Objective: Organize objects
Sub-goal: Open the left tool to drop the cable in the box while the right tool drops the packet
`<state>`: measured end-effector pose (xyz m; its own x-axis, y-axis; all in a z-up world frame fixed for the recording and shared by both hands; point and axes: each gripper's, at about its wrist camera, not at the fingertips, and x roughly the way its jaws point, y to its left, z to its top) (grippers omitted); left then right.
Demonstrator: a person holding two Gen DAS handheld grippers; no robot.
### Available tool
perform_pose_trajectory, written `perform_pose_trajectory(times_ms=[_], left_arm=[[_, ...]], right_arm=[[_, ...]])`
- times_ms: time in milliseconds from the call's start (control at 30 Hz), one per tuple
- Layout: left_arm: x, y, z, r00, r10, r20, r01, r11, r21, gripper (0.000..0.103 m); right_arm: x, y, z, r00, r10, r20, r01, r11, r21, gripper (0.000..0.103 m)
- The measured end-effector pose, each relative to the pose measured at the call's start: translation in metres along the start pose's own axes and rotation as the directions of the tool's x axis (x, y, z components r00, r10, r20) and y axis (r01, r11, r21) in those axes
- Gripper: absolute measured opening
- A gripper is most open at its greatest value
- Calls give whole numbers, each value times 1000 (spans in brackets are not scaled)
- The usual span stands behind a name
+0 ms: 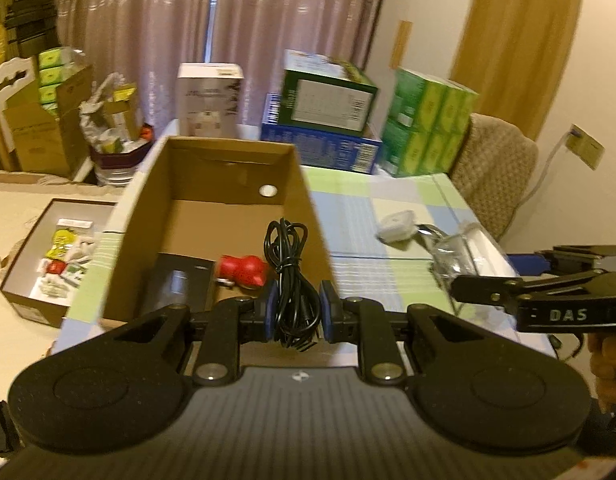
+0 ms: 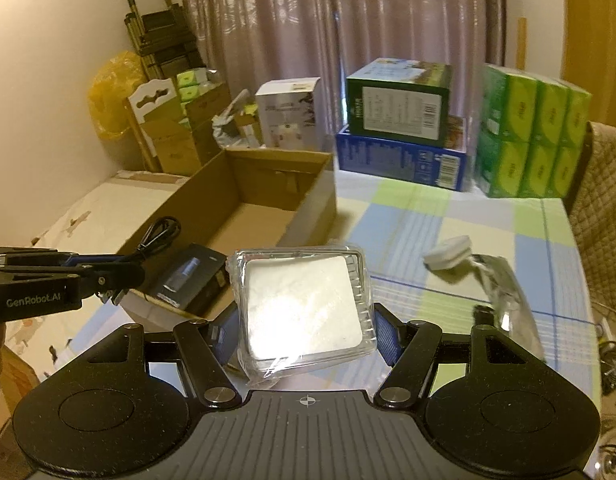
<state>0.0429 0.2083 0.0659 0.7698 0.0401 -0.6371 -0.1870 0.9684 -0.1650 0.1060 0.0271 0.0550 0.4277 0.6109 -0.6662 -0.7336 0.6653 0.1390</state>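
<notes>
My left gripper [image 1: 297, 309] is shut on a coiled black cable [image 1: 289, 264], held over the near end of an open cardboard box [image 1: 143, 200]. On the box floor lie a black carton [image 1: 175, 284] and a red object [image 1: 243, 270]. My right gripper [image 2: 303, 332] is shut on a clear plastic pack with a white pad inside [image 2: 303, 304], above the checked tablecloth just right of the cardboard box [image 2: 316, 204]. The right wrist view also shows the left gripper [image 2: 119, 276] and the cable [image 2: 157, 234]; the left wrist view catches the right gripper [image 1: 468, 286].
A small white item [image 2: 448, 254] and a clear plastic piece [image 2: 508, 292] lie on the table [image 2: 468, 220]. A green box on a blue box [image 1: 328, 100], green packs [image 1: 428, 120] and a white carton [image 1: 209, 96] line the far edge. A low box of small items [image 1: 55, 256] sits left; a padded chair [image 1: 496, 176] stands right.
</notes>
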Motion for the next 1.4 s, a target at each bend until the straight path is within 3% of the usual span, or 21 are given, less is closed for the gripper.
perform_pose_trajectory(times_ms=[467, 633, 667, 700, 733, 967, 1400], left_arm=[[33, 65, 13, 998, 63, -24, -64, 997, -42, 18], [52, 76, 12, 999, 37, -27, -39, 996, -82, 18], [56, 78, 11, 1000, 24, -21, -26, 994, -103, 21], [60, 79, 11, 1000, 17, -21, -20, 993, -117, 32], [64, 80, 11, 999, 19, -28, -22, 992, -123, 37], [63, 79, 9, 998, 50, -25, -53, 992, -111, 37], [52, 82, 5, 997, 75, -16, -76, 990, -118, 43]], right_arm=[[73, 31, 29, 994, 97, -40, -96, 995, 17, 64], [90, 29, 28, 993, 101, -61, -99, 994, 38, 64], [91, 27, 28, 993, 100, -63, -97, 994, 45, 64], [94, 26, 27, 993, 99, -66, -96, 994, 55, 64], [95, 23, 26, 993, 99, -68, -95, 993, 64, 64], [99, 13, 21, 993, 91, -79, -83, 992, 93, 64], [105, 30, 31, 990, 131, -54, -125, 988, 95, 64]])
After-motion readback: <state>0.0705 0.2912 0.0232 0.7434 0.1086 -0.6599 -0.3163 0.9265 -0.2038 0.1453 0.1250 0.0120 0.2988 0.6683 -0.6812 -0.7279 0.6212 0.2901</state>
